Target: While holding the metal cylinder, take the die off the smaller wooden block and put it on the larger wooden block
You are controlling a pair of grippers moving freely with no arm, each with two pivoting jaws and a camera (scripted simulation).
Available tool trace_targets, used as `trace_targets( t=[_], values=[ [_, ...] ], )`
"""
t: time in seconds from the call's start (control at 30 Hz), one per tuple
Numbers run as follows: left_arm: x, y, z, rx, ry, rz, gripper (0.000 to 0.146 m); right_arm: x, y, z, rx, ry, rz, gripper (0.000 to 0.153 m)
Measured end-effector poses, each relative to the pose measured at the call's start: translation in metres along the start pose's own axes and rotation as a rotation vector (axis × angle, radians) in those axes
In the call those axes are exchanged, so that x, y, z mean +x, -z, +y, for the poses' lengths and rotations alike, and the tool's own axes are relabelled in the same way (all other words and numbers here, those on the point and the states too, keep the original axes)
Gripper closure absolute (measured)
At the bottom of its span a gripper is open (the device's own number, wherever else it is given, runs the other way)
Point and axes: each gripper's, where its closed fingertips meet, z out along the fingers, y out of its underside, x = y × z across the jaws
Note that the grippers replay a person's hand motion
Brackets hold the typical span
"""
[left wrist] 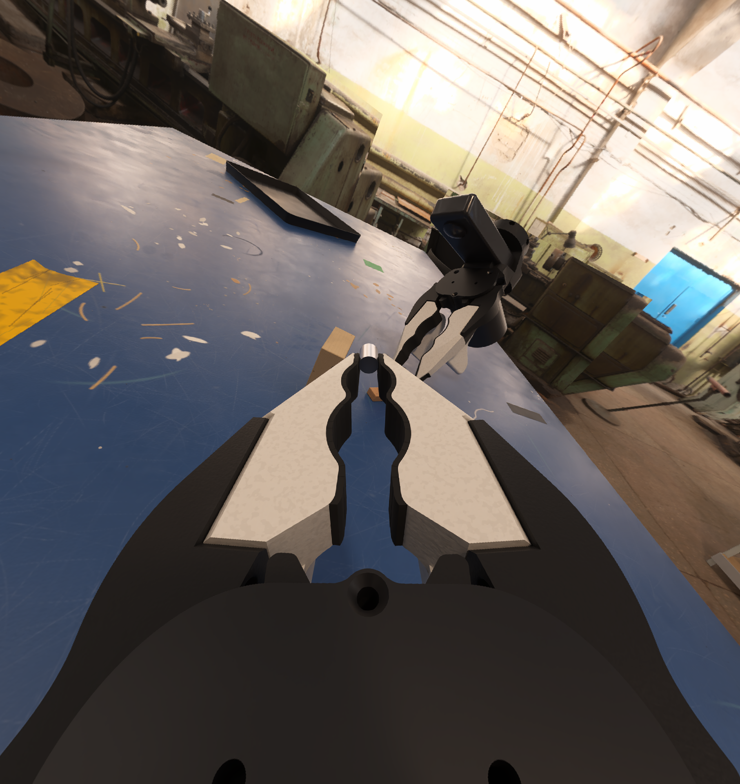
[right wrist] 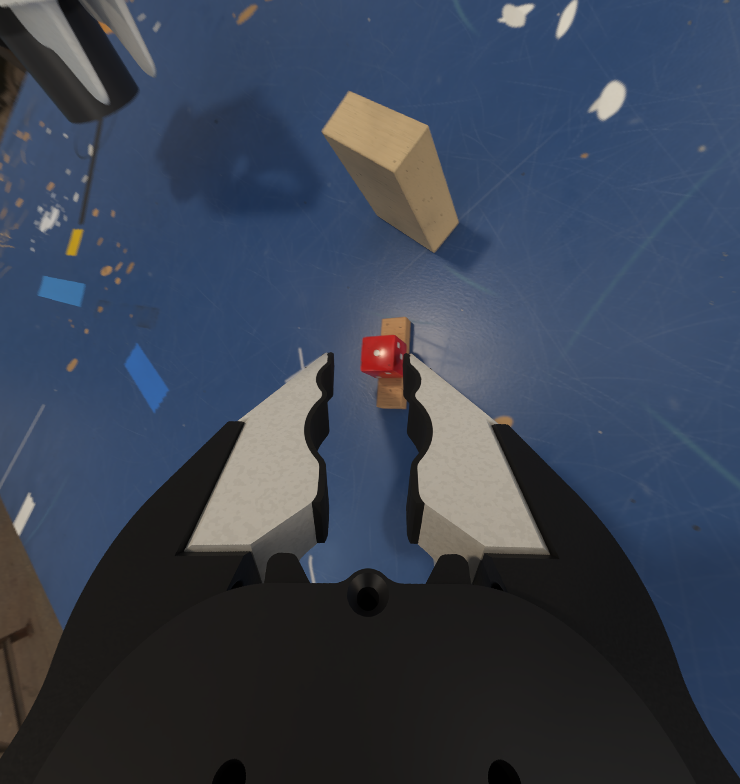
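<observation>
We hold the metal cylinder [left wrist: 368, 358] pinched between the tips of our left gripper [left wrist: 368, 365], its long axis pointing away from us along the fingers, so we see its dark round end face. That half of the task looks settled.

Our right gripper [right wrist: 368, 360] hangs above the blue table [right wrist: 614, 382] with its fingers spread and nothing between them. The red die [right wrist: 381, 354] sits on the smaller wooden block [right wrist: 392, 394], a thin strip whose long axis runs nearly straight ahead along our fingers. Here is what the coming move turns on: the die does not lie in the middle of the gap. It sits toward the right-hand finger, whose tip appears to touch or just overlap the die's right edge, while the left-hand finger stands well clear. We judge that the right gripper needs to shift to the right before it closes, or it may push the die off the strip.

The larger wooden block [right wrist: 395, 167] lies farther ahead and slightly right, well apart from the die, its long axis slanted across our view. The right gripper is plainly the nearer one to the die.

We see no brand, label or readable writing on any of these things; the die shows only white pips.
</observation>
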Motion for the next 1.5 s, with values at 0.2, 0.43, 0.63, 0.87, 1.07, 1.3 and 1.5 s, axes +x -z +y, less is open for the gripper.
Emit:
trace_targets(
  t=[0.2,0.43,0.63,0.87,1.07,1.3,1.5],
  values=[
    [0.000,0.000,0.000,-0.002,-0.004,-0.001,0.139,0.001,-0.012,0.009,-0.061,0.094,0.089,0.110],
    [0.000,-0.001,0.000,-0.003,-0.001,0.003,0.139,0.003,-0.009,0.008,-0.046,0.068,0.076,0.114],
    [0.000,0.000,0.000,-0.001,0.000,0.002,0.139,0.004,-0.010,0.004,-0.032,0.105,0.143,0.107],
    [0.001,0.000,0.000,-0.002,-0.002,0.003,0.139,0.004,-0.012,0.003,-0.027,0.069,0.163,0.115],
    [0.001,0.000,0.000,-0.003,-0.003,0.003,0.139,0.003,-0.012,0.004,-0.041,0.050,0.136,0.133],
    [0.001,0.000,0.000,-0.002,-0.002,0.002,0.139,0.003,-0.013,0.006,-0.066,0.096,0.175,0.132],
    [0.001,0.000,0.000,-0.001,-0.002,0.001,0.139,0.004,-0.014,0.006,-0.081,0.190,0.218,0.133]
  ],
)
